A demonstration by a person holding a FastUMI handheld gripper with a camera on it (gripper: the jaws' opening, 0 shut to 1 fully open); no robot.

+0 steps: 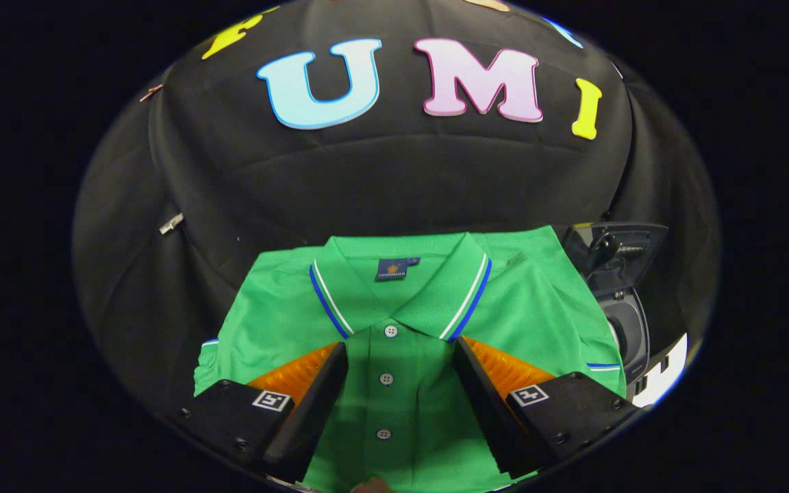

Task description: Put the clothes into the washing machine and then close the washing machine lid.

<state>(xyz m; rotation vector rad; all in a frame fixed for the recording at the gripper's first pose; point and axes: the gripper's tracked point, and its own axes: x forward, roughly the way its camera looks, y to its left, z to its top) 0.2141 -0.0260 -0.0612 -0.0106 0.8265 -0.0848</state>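
A folded green polo shirt with a blue and white striped collar lies flat on the black-covered table. My gripper hangs just above its button placket, open wide, one finger on each side of the buttons, nothing pinched between them. To the right of the shirt stands a small dark washing machine with its lid raised and the drum opening showing beneath it.
The black cloth wall rises just behind the shirt's collar. Black cloth also covers the table left of the shirt. A small metal clip sits on the cloth at the left.
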